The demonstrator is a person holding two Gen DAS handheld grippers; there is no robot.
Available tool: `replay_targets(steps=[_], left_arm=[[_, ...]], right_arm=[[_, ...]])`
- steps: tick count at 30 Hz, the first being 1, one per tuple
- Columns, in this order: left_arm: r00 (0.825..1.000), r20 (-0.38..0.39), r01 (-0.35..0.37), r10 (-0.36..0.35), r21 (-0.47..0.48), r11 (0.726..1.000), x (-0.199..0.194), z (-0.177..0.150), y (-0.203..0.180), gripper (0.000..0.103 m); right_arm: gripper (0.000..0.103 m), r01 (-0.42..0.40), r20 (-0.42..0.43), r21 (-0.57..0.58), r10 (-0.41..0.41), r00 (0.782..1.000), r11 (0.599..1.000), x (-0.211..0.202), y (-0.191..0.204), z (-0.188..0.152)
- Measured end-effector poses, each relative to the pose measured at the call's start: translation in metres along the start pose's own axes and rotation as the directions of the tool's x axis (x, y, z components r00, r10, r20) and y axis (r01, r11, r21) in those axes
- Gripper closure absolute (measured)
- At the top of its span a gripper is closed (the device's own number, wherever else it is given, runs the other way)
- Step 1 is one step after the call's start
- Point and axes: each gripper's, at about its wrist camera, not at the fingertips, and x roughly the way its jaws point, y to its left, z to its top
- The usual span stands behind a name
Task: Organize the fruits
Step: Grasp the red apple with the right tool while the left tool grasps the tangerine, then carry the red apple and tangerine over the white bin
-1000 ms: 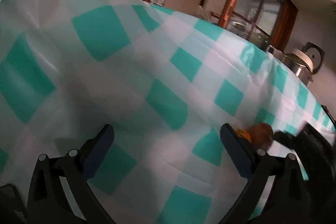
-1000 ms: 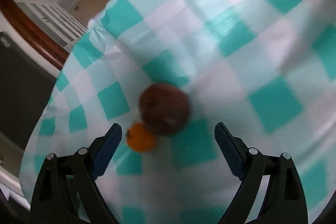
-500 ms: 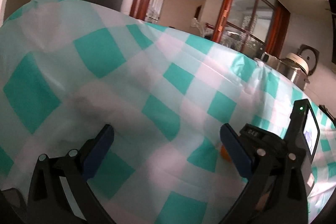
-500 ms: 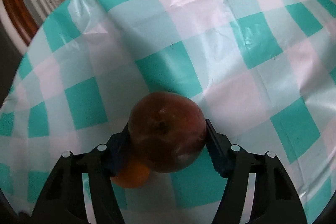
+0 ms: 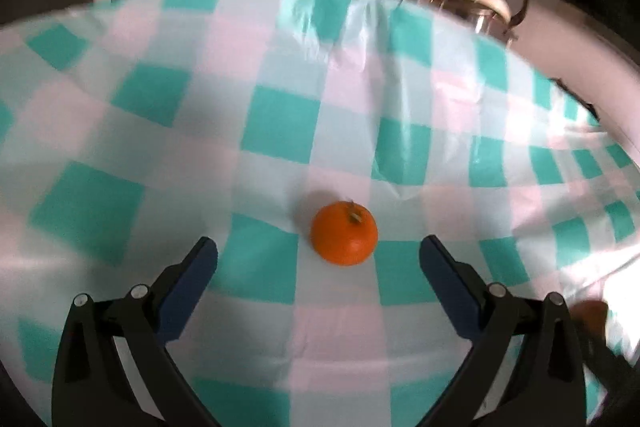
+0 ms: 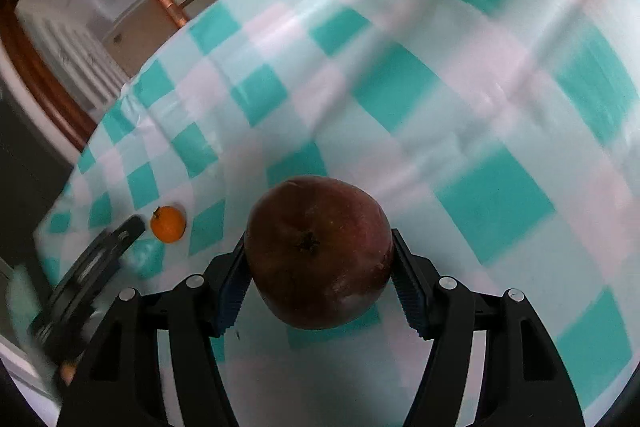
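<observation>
**Apple lifted clear; orange now lined up for the left gripper**

The right gripper [image 6: 318, 269] has closed on the dark red apple [image 6: 318, 253], its jaws pressed against both flanks of the fruit at lower centre of the right wrist view. Half a second ago the apple sat on the cloth with the small orange tucked just beside it; now the apple hangs above the teal-and-white checked cloth on the counter [image 6: 496, 203], and the orange [image 6: 168, 223] lies well apart from it at the left of the frame. The streaked background suggests the gripper is moving.

The left gripper [image 5: 318, 257] has swung round as well. A second ago it faced mostly bare cloth; now the orange [image 5: 344, 233] sits at centre frame, resting on the counter [image 5: 276, 131] just ahead of the tips. Its jaws stand wide apart and hold nothing.

For the task, this reads as one fruit picked up and a second targeted. No bowl or tray shows in either view, so where the fruit is headed cannot be told.
</observation>
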Motion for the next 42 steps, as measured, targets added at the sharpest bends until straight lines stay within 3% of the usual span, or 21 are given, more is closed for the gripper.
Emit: replay_targets(steps=[3, 5, 7, 9, 11, 15, 17, 20, 30, 32, 37, 42], left_arm=[[0.996, -0.085, -0.002, 0.002, 0.001, 1.000, 0.028, 0.007, -0.004, 0.006], [0.996, -0.087, -0.009, 0.012, 0.033, 0.999, 0.034, 0.010, -0.011, 0.007], [0.993, -0.113, -0.033, 0.041, 0.065, 0.997, 0.043, 0.012, -0.018, 0.018], [0.988, -0.152, -0.026, 0.034, 0.055, 0.998, 0.052, 0.012, -0.016, 0.045], [0.989, -0.146, 0.004, 0.003, 0.048, 0.999, 0.051, 0.011, -0.014, 0.057], [0.995, -0.083, 0.055, -0.052, 0.033, 0.998, 0.036, 0.006, -0.006, 0.058], [0.998, -0.057, 0.037, -0.034, 0.061, 0.997, 0.028, 0.003, -0.008, 0.057], [0.996, -0.059, 0.063, -0.061, 0.046, 0.997, 0.017, -0.005, -0.012, 0.057], [0.994, -0.063, 0.101, -0.092, 0.159, 0.982, -0.075, -0.081, -0.037, 0.057], [0.993, -0.058, 0.114, -0.104, 0.212, 0.971, -0.100, -0.101, -0.043, 0.057], [0.982, -0.091, 0.182, -0.163, 0.281, 0.942, -0.149, -0.146, -0.053, 0.057], [0.973, -0.096, 0.232, -0.211, 0.393, 0.890, -0.183, -0.186, -0.088, 0.057]], right_arm=[[0.039, -0.033, 0.028, -0.002, 0.033, 0.999, 0.999, -0.003, -0.003, -0.003], [0.039, -0.040, 0.019, -0.034, 0.040, 0.999, 0.999, 0.000, 0.003, -0.005], [0.039, -0.039, 0.030, -0.070, 0.041, 0.999, 0.997, -0.002, 0.009, -0.006], [0.039, -0.043, 0.033, -0.089, 0.046, 0.998, 0.995, 0.001, 0.014, -0.006], [0.039, -0.042, 0.032, -0.094, 0.046, 0.998, 0.995, 0.003, 0.015, -0.007], [0.039, -0.066, 0.041, -0.091, 0.070, 0.997, 0.994, 0.003, 0.013, -0.007], [0.039, -0.073, 0.045, -0.083, 0.077, 0.996, 0.994, 0.003, 0.012, -0.007], [0.039, -0.072, 0.046, -0.073, 0.076, 0.996, 0.995, 0.004, 0.010, -0.006], [0.039, -0.118, -0.012, -0.062, 0.117, 0.993, 0.991, -0.004, 0.006, -0.010], [0.039, -0.067, -0.004, -0.071, 0.067, 0.998, 0.995, -0.026, 0.004, -0.021], [0.039, -0.056, 0.070, -0.155, 0.067, 0.995, 0.986, -0.114, -0.006, -0.059], [0.039, -0.016, 0.110, -0.189, 0.037, 0.993, 0.982, -0.182, -0.035, -0.089]])
